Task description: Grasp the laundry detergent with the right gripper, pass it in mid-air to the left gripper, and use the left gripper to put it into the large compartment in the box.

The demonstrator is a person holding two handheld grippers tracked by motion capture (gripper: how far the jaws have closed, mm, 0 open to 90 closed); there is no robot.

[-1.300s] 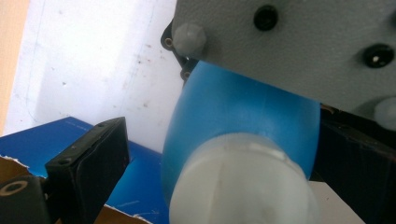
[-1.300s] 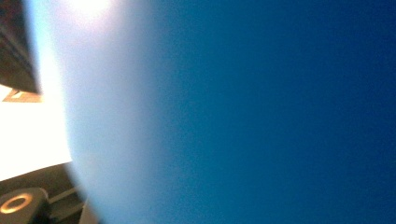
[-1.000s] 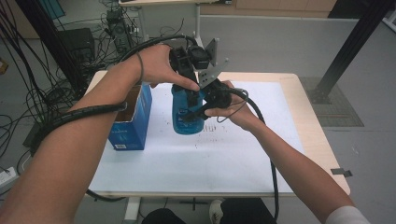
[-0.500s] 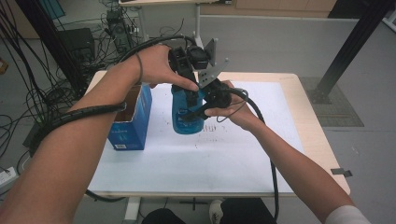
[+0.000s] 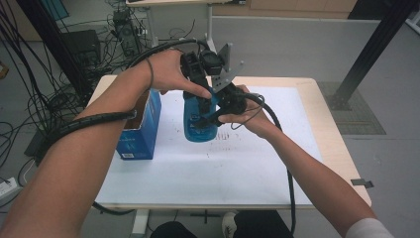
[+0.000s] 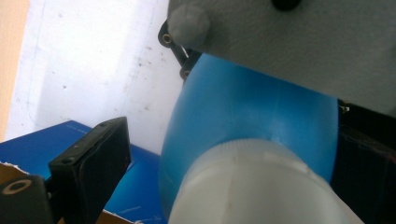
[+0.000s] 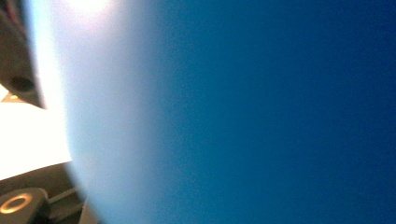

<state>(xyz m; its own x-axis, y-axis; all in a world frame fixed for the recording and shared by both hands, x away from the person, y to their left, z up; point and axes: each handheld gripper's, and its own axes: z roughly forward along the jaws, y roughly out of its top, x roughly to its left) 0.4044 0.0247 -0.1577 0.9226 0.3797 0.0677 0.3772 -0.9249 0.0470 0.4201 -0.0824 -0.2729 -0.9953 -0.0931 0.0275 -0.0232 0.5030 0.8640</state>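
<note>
Jaws of my right gripper (image 5: 210,118) are clamped on the blue bottle (image 5: 198,126), gripping its body from the side; in the right gripper view the blue wall (image 7: 243,112) sits so close to the lens that it blurs out. My left gripper (image 5: 198,82) comes down over the bottle's top. In the left gripper view the white cap (image 6: 252,186) lies between that gripper's jaws, with one black jaw standing off to the cap's left, a gap showing between them. The other jaw is hidden behind the bottle, so I cannot tell whether that pair is pressing on the cap or standing apart.

I see the bottle upright on the white sheet (image 5: 237,168) that covers the bench (image 5: 337,144). Just beyond the left jaw, on the far side from my right gripper, an open blue carton (image 5: 141,131) stands near the bottle. The grey three-cornered plate (image 6: 289,42) of my right gripper sits above the bottle's shoulder in the left gripper view.
</note>
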